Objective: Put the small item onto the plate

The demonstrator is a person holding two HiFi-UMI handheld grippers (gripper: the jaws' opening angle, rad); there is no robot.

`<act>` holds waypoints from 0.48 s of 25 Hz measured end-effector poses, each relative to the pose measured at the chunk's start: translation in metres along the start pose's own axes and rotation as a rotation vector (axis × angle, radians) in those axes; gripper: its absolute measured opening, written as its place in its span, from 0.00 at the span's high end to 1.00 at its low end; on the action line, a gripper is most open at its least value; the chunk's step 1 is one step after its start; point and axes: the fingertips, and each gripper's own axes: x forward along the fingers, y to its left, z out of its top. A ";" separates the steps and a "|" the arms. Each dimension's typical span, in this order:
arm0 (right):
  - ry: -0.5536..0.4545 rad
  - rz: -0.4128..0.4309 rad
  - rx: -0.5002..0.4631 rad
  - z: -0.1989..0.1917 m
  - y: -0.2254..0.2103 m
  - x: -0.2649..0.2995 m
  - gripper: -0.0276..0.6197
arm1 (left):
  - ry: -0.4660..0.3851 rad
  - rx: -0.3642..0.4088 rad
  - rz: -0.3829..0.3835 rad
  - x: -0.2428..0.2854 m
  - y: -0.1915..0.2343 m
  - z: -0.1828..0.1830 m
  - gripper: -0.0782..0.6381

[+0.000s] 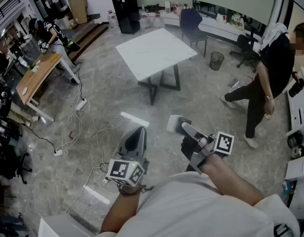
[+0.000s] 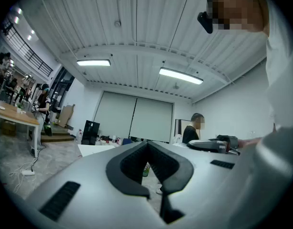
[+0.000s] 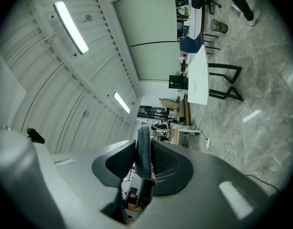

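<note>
- You are standing on the open floor (image 1: 107,83) and holding both tools out in front of you. The white bench (image 1: 154,53) is lying at 12 o'clock, well apart from the tips.
- Your right gripper (image 1: 184,127) is pinching the small item (image 3: 143,147), a thin flat piece. Its fingers (image 3: 167,163) are pressing on both faces, and the right gripper view is showing it edge-on between them.
- You are holding that gripper rolled onto its side, so the piece is lying flat, not on its edge. This is probably so that it can go down face-first on a flat surface without tipping out of the grip.
- Your left gripper (image 1: 137,132) is pointing toward 12 o'clock beside the right one. Its fingers (image 2: 127,163) are meeting at the tips with nothing between them, so it looks idle and tucked out of the way.
- The plate is not showing in any view, so the placing step is not yet under way. The moment reads as a carry toward wherever the plate is sitting.
- Another person (image 1: 275,63) is standing at 2 o'clock, and cables (image 1: 87,127) are trailing over the floor at 10 o'clock. Both are worth minding while you are looking steeply down.
</note>
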 end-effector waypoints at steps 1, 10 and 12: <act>-0.001 0.001 0.000 0.000 0.001 0.000 0.81 | -0.001 -0.001 -0.001 0.000 0.000 0.000 0.88; -0.004 0.004 0.004 0.000 -0.001 0.001 0.81 | -0.008 -0.002 -0.001 0.000 0.003 0.001 0.88; -0.002 0.002 -0.003 0.001 -0.001 0.003 0.81 | -0.008 -0.001 0.001 0.001 0.005 0.001 0.88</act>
